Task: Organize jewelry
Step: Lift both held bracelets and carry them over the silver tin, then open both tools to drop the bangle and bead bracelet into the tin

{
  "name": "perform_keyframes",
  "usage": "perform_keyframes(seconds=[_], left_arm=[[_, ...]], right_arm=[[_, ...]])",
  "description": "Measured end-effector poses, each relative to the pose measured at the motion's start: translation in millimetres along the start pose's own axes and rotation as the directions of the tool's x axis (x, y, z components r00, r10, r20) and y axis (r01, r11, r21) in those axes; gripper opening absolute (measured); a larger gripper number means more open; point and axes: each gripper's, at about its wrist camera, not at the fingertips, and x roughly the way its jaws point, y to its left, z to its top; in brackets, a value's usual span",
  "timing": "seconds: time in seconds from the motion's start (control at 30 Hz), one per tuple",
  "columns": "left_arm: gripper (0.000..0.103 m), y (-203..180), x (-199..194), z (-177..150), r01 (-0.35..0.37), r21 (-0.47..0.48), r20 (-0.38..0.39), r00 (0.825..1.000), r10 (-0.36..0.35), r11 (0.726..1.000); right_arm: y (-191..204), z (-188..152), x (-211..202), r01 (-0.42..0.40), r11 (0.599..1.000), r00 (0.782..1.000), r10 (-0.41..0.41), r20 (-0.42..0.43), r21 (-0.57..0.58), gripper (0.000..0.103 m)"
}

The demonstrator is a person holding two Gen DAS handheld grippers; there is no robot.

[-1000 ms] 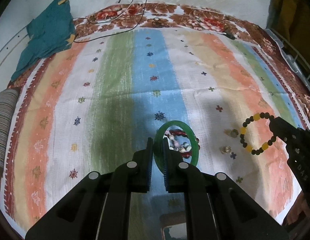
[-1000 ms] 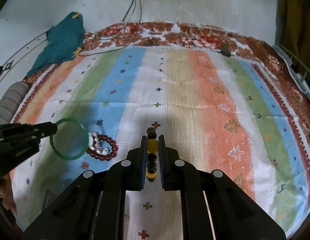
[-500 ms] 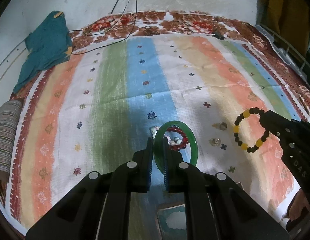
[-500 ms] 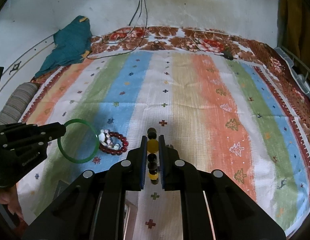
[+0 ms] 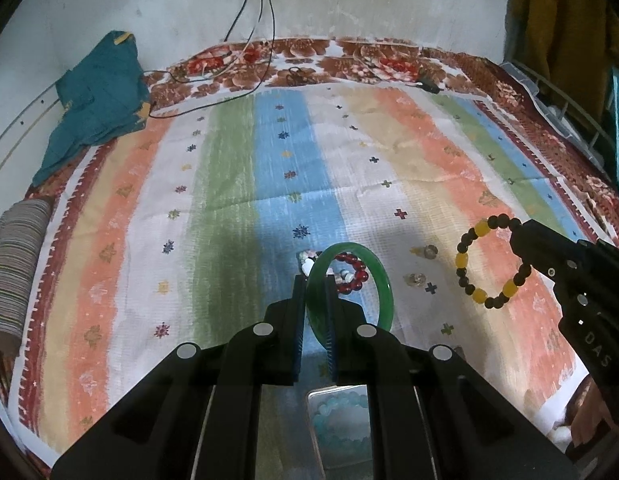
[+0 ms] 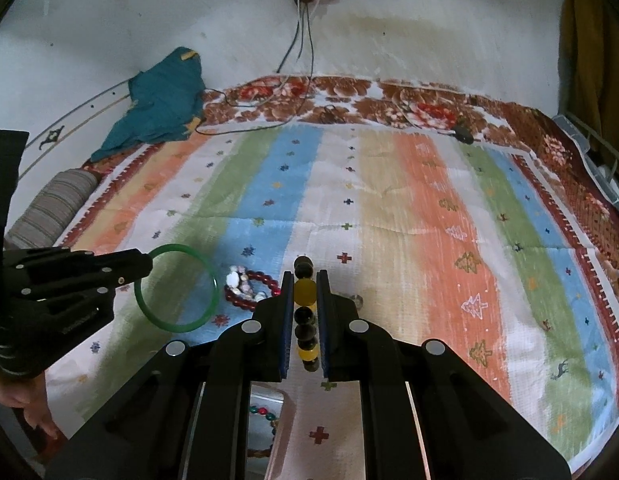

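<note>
My left gripper [image 5: 315,280] is shut on a green bangle [image 5: 383,284] and holds it above the striped cloth; the bangle also shows in the right wrist view [image 6: 177,326]. My right gripper [image 6: 305,276] is shut on a black and yellow bead bracelet [image 6: 304,292], which hangs from its tips in the left wrist view [image 5: 465,260]. A red bead bracelet [image 6: 265,280] and a pale bead bracelet [image 6: 237,282] lie together on the cloth between the grippers. Two small clear trinkets [image 5: 415,279] lie near them.
A striped cloth [image 6: 389,216] covers a floral bed. A teal garment [image 5: 97,96] and a striped roll [image 5: 17,264] lie at the left. Cables [image 5: 249,32] run down the wall. A tray holding a pale blue bracelet [image 5: 341,412] sits below the left gripper.
Both grippers have risen and drawn back with their bracelets held; more of the wall and the tray below now show. The bracelets on the cloth have not moved.
</note>
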Motion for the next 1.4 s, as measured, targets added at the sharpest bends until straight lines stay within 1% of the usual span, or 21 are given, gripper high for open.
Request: perform_keyframes(seconds=[0.4,0.63,0.9,1.3,1.4], left_arm=[[0.009,-4.7,-27.6,-13.4,0.022,-0.005,0.042,0.999,-0.021,1.0],[0.009,-7.6,-35.5,-20.1,0.028,-0.001,0.052,0.998,-0.028,1.0],[0.009,-5.6,-48.2,-32.3,0.042,-0.016,0.062,0.997,-0.041,0.999],[0.009,-10.5,-62.7,-50.7,0.042,0.007,0.08,0.996,-0.042,0.999],[0.009,-12.0,-62.9,-52.6,0.044,0.011,0.077,0.996,-0.045,0.999]], right_arm=[[13.1,-8.7,-25.9,-0.03,0.999,0.999,0.031,0.045,-0.033,0.012],[15.0,-15.0,-35.4,-0.035,0.999,0.997,0.037,0.064,-0.033,0.012],[16.9,-24.4,-39.9,-0.053,0.998,0.997,0.055,0.054,-0.035,0.012],[22.0,-38.4,-56.1,-0.084,0.996,0.995,0.087,0.058,-0.042,0.012],[20.5,-41.8,-54.6,-0.123,0.992,0.992,0.124,0.039,-0.023,0.012]])
